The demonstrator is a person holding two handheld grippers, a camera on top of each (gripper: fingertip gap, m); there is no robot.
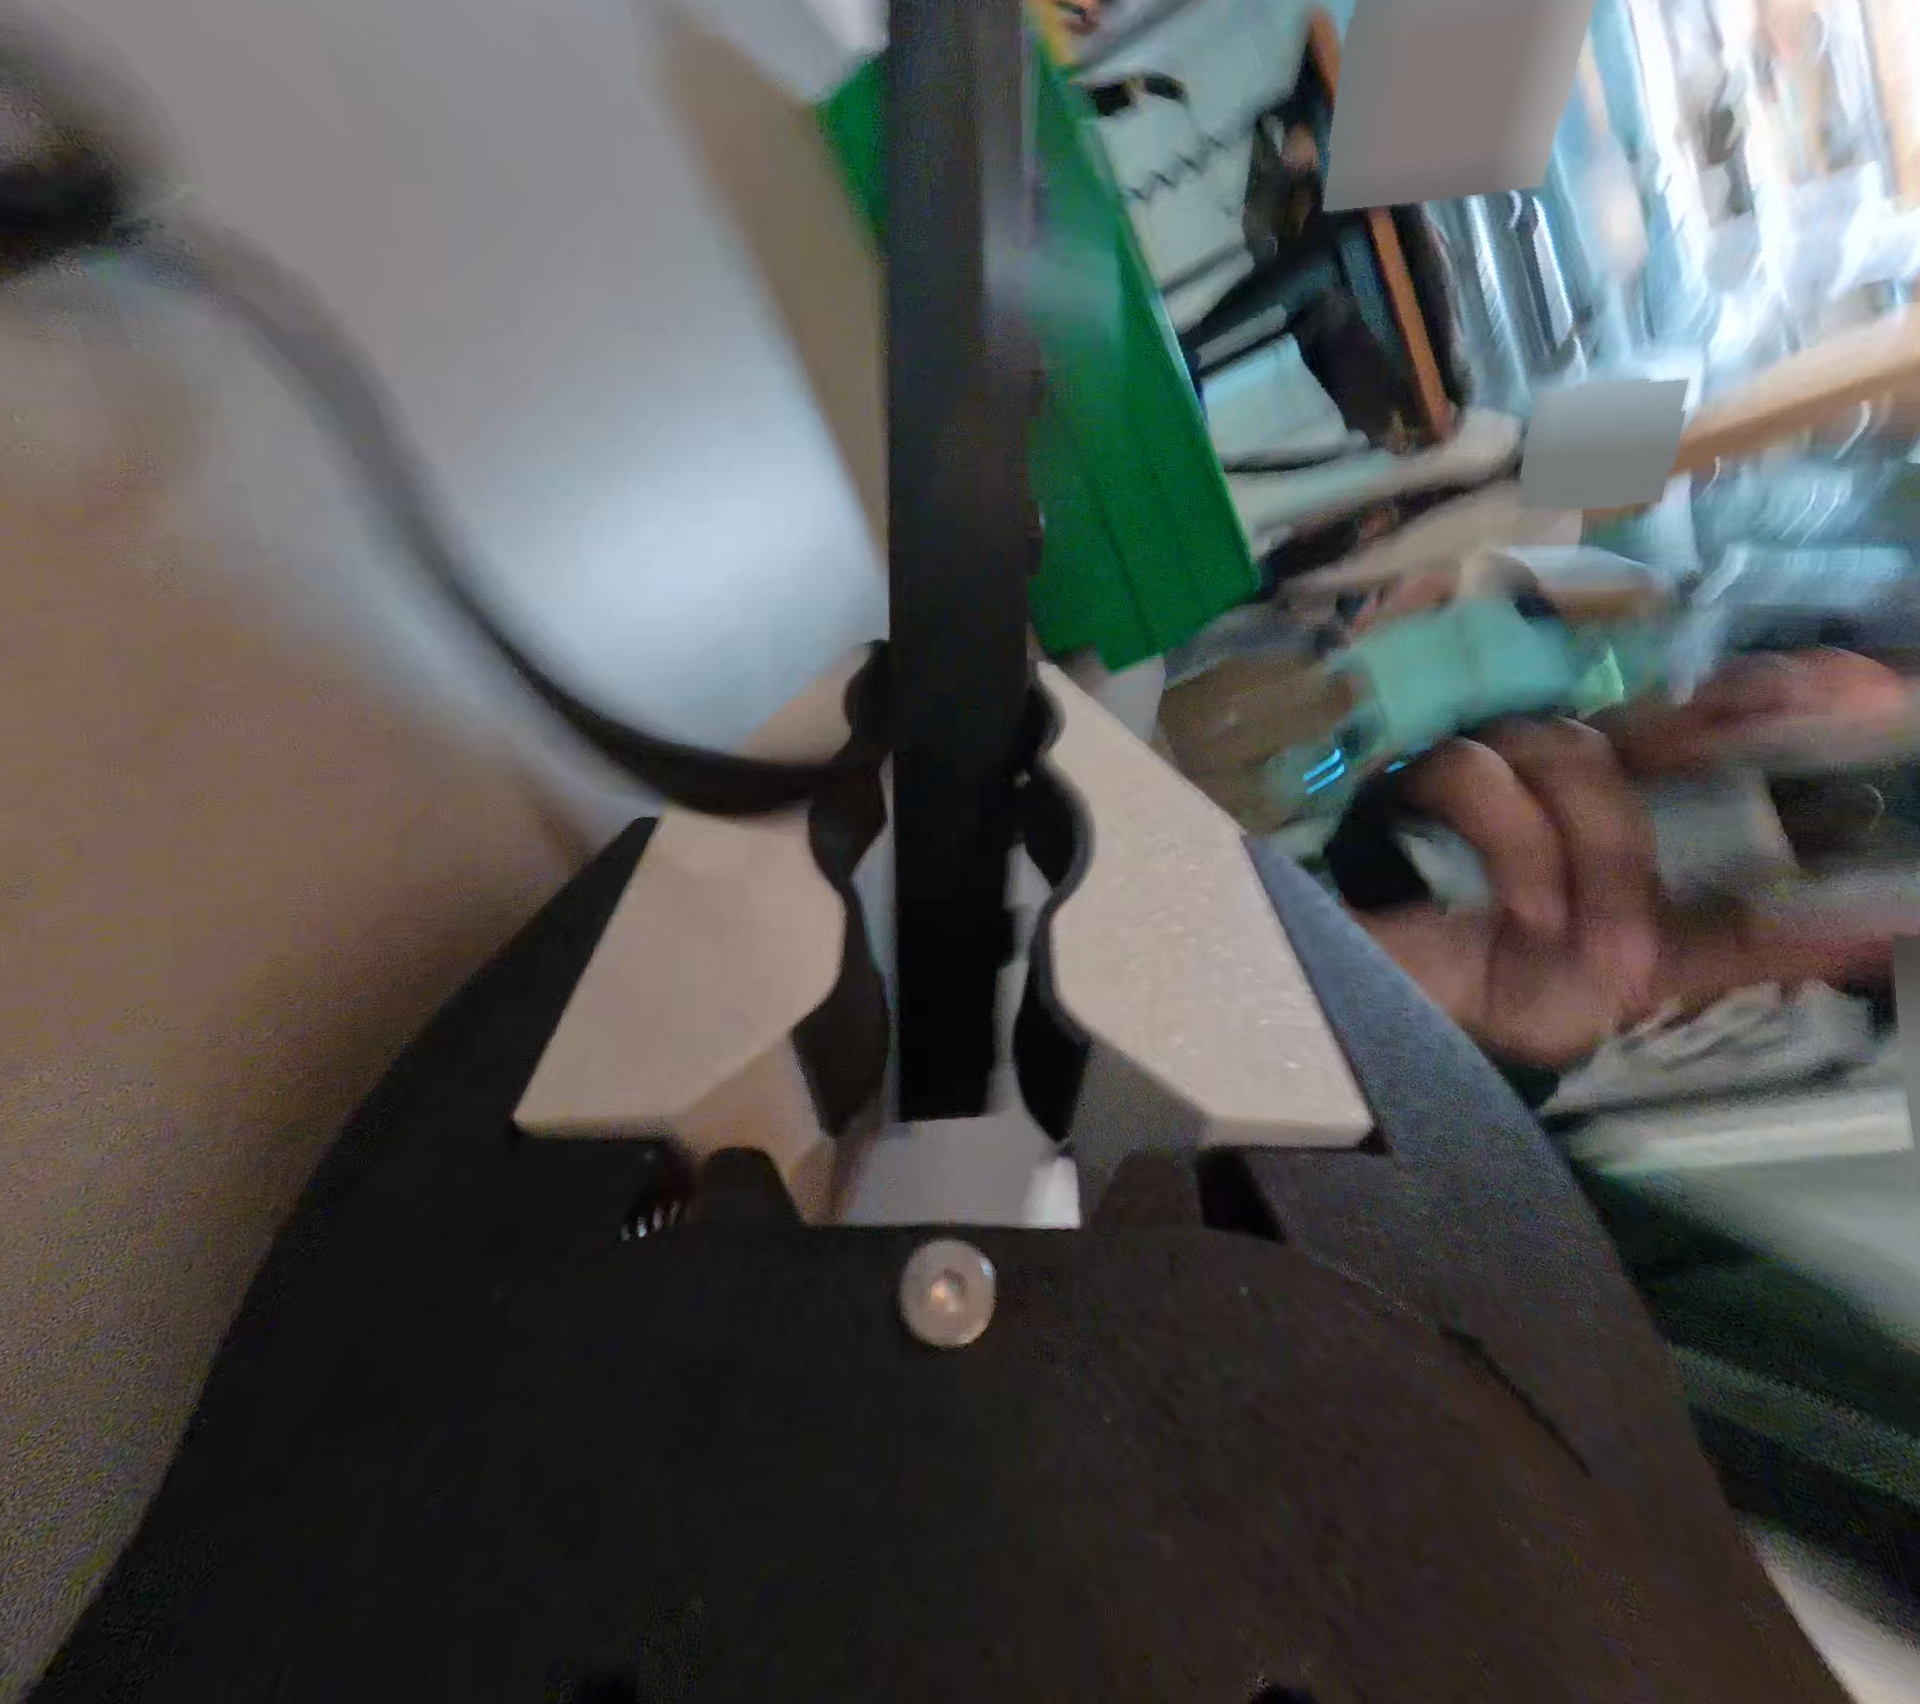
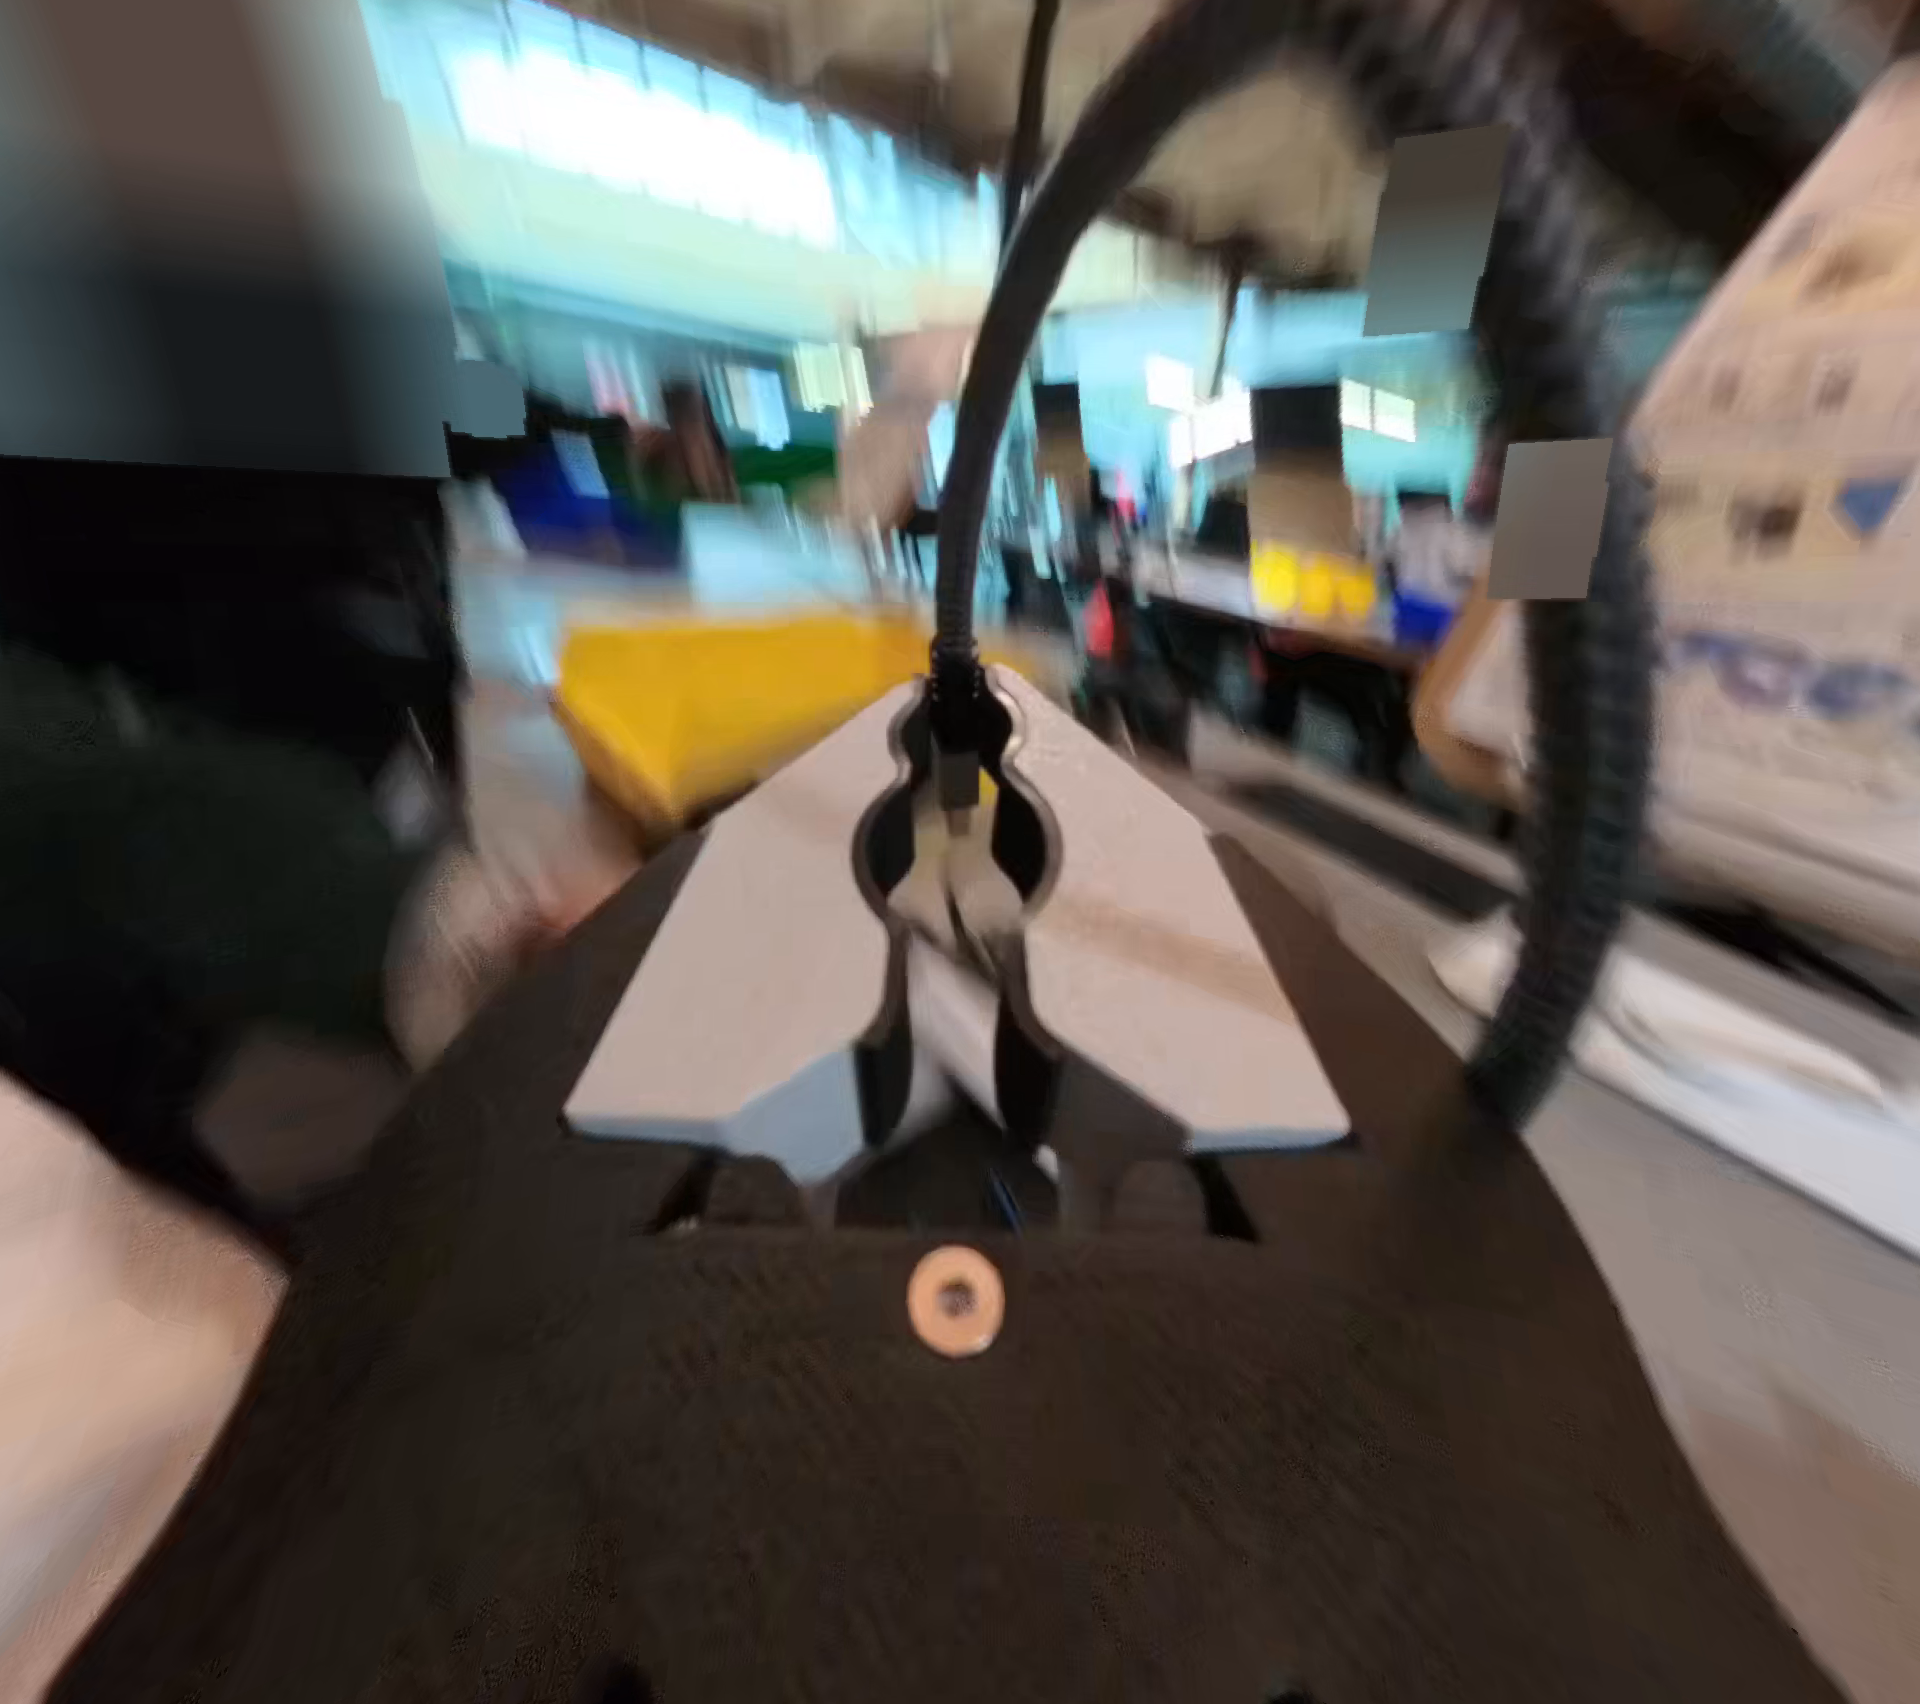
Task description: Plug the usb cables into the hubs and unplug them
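- The left gripper [image 1: 951,823] was squeezed shut on the long black hub [image 1: 951,407], which pointed straight ahead.
- The right gripper [image 2: 956,781] pinched the usb cable [image 2: 971,511] by its plug.
- The pictures did not show which way the hub lay from the plug.

A pale white wall [image 1: 499,220] fills the left half of the left wrist view. Just right of the wall stands a bright green panel [image 1: 1122,449], and beyond the panel lies a blurred jumble of shelving and a light wooden beam [image 1: 1787,387]. In the right wrist view a band of bright windows [image 2: 644,148] glows ahead. Below the windows sits a yellow bin [image 2: 727,709], with blurred workbenches [image 2: 1299,605] to its right.
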